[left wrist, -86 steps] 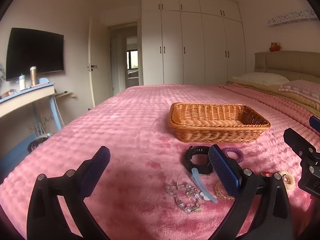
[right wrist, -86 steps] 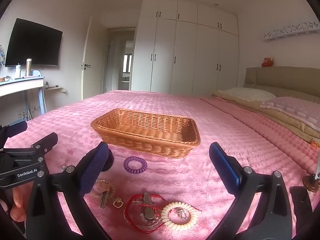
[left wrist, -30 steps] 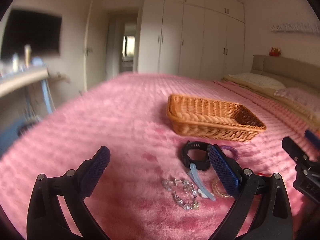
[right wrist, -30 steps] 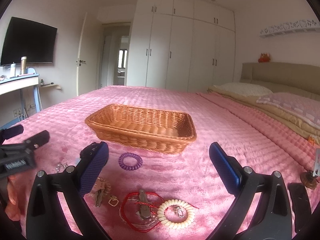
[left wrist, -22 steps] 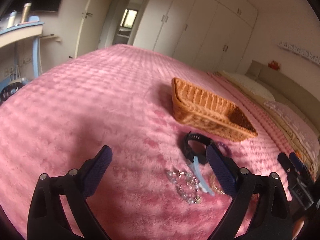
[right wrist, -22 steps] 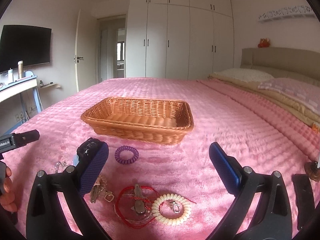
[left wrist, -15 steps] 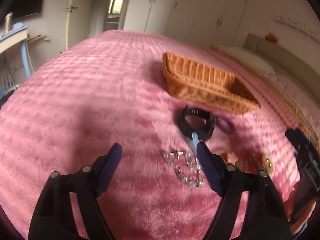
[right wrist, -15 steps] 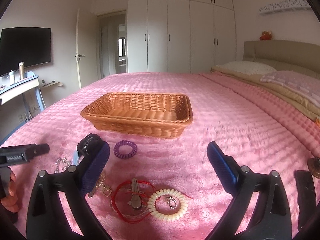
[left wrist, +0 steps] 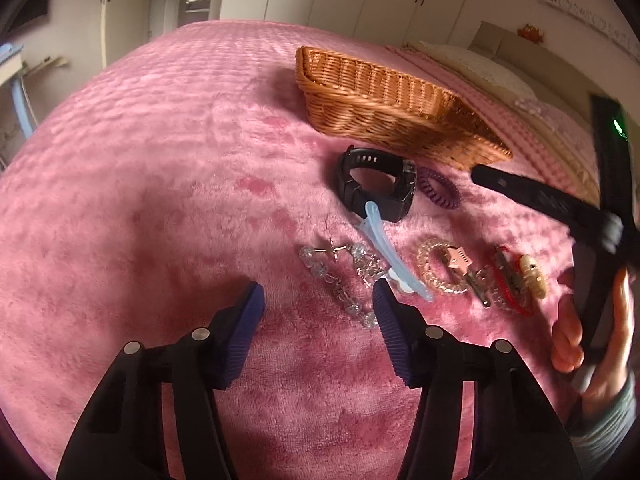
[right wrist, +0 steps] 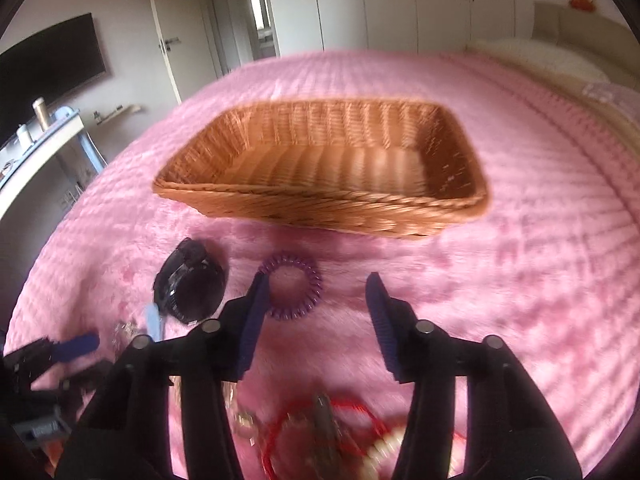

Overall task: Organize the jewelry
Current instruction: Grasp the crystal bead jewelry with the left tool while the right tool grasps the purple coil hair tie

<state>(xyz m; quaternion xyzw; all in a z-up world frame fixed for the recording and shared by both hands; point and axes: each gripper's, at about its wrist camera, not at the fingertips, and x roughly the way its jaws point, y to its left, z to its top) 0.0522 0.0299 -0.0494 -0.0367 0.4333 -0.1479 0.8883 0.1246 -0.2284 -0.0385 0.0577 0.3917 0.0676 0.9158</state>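
An empty wicker basket (left wrist: pixel 400 116) (right wrist: pixel 332 168) sits on the pink bedspread. In front of it lie a black watch (left wrist: pixel 374 190) (right wrist: pixel 188 288), a purple coil hair tie (left wrist: pixel 438 190) (right wrist: pixel 292 286), a light blue hair clip (left wrist: pixel 390 254), a clear bead bracelet (left wrist: pixel 340 284), a clear coil tie with a pink star clip (left wrist: pixel 444 268), a red cord bracelet (left wrist: pixel 508 284) (right wrist: pixel 320 428) and a cream coil tie (left wrist: pixel 530 276). My left gripper (left wrist: pixel 318 300) is open and empty, just short of the bead bracelet. My right gripper (right wrist: pixel 318 286) is open and empty, above the purple tie.
The pink bedspread (left wrist: pixel 160 160) stretches wide to the left and front. Pillows and a headboard (right wrist: pixel 560 52) lie at the far right. A desk (right wrist: pixel 40 140) and a wall TV stand at the left. White wardrobes line the back wall.
Both grippers have tilted down and moved in toward the jewelry. The left one's jaws have narrowed a little. The right one now hovers over the purple tie.
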